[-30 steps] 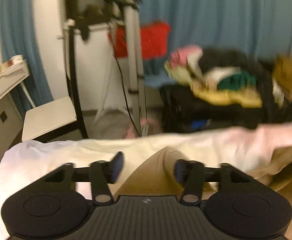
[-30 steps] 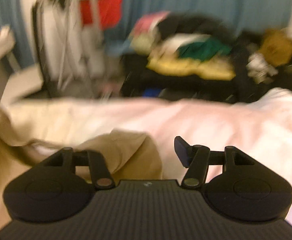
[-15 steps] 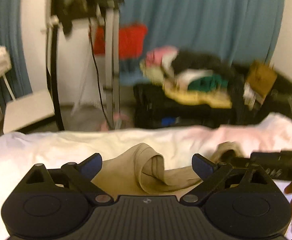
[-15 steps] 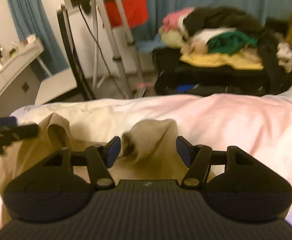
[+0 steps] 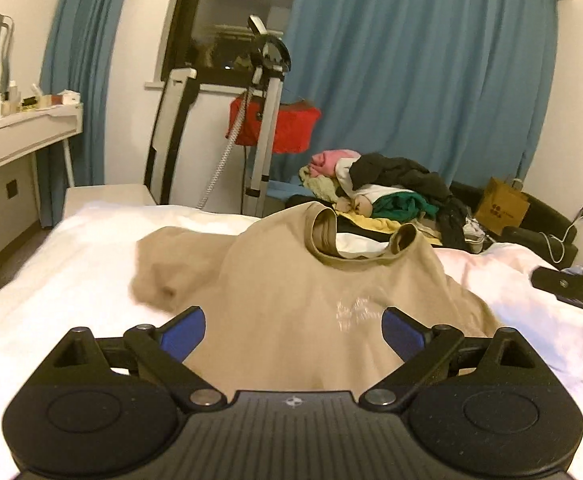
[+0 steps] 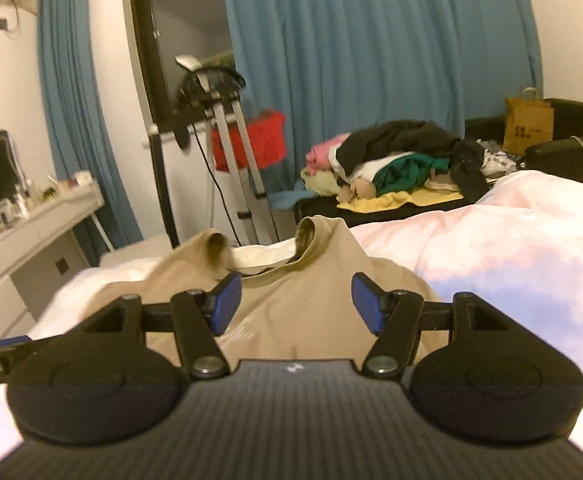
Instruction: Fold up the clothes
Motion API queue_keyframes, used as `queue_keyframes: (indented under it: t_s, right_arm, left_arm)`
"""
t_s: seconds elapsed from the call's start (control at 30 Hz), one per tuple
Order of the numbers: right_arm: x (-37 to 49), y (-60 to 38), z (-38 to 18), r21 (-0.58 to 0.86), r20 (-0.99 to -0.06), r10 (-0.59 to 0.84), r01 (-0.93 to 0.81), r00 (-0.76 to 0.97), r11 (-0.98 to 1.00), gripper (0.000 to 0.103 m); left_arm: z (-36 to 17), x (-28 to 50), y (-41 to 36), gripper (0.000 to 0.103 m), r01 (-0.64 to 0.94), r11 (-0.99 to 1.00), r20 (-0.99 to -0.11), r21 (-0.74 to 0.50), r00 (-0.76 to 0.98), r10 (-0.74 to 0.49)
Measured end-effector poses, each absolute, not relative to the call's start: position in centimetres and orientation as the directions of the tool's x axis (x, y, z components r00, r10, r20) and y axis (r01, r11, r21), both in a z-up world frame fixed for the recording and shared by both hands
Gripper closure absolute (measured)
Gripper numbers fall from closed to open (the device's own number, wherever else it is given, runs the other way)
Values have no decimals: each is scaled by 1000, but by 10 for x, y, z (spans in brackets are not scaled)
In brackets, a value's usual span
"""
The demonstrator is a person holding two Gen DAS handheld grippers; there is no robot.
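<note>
The beige cotton T-shirt (image 5: 311, 292) with a faint white chest print is seen spread on the white bed sheet (image 5: 71, 264), collar at the far end and hem toward both cameras, so its long axis runs straight away from the claws. The left gripper (image 5: 293, 334) is held wide open over the lower body of the shirt and the right gripper (image 6: 295, 304) partly open nearer the collar, nothing being pinched by either. The rumpled left sleeve (image 5: 163, 264) is judged nearer the left claw.
</note>
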State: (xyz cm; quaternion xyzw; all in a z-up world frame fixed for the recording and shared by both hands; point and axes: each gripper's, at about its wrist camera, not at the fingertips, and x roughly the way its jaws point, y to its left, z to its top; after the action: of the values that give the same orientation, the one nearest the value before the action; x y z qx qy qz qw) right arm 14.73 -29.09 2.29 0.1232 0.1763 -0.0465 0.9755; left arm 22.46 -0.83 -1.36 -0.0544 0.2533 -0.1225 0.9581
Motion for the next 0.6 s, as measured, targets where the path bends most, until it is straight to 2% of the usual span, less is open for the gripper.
queue_keyframes:
  t_s: [0.13, 0.3, 0.47, 0.6]
  right_arm:
    - [78, -273, 30, 249, -369, -30, 130, 929, 960, 40]
    - [17, -268, 18, 285, -409, 1, 126, 913, 950, 40]
    - [2, -277, -7, 334, -417, 5, 148, 909, 931, 39]
    - [9, -281, -28, 310, -425, -7, 153, 905, 938, 40]
  left_arm:
    - [-7, 184, 20, 7, 178, 955, -518, -237, 808, -279]
    - [-15, 175, 42, 7, 84, 946, -576, -314, 775, -260]
    - [-32, 199, 71, 9, -39, 909, -602, -414, 761, -241]
    - [-51, 227, 103, 9, -154, 851, -620, -502, 751, -230]
